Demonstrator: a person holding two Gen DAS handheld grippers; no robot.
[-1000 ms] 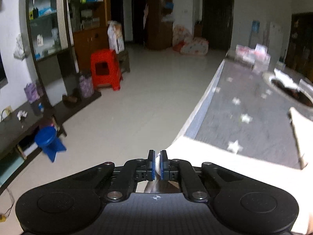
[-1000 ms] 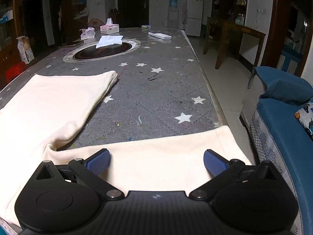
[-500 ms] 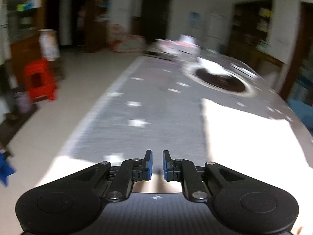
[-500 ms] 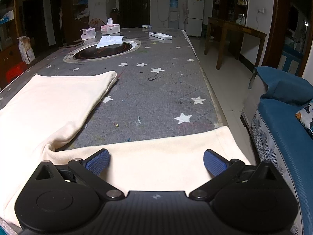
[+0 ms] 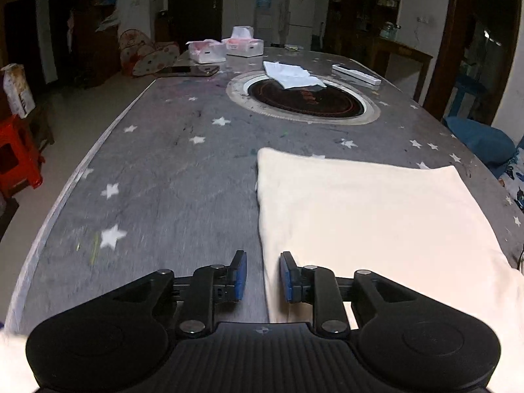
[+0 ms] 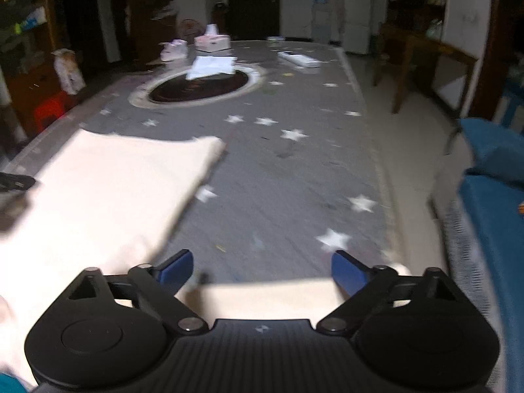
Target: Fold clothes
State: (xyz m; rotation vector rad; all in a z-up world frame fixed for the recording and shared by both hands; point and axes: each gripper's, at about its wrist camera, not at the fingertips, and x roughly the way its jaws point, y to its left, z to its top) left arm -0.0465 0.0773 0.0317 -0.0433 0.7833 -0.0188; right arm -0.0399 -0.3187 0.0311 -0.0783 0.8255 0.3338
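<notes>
While our left tongs (image 5: 262, 275) are opening over the cream garment's (image 5: 360, 216) left edge, pinching nothing, our right tongs (image 6: 262, 270), spread wide, are closing beside it.

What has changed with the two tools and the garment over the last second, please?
The left tool let go of the cream garment and swung round over the table, jaws opening. The right tool, empty, has begun closing. The garment stayed flat.
</notes>
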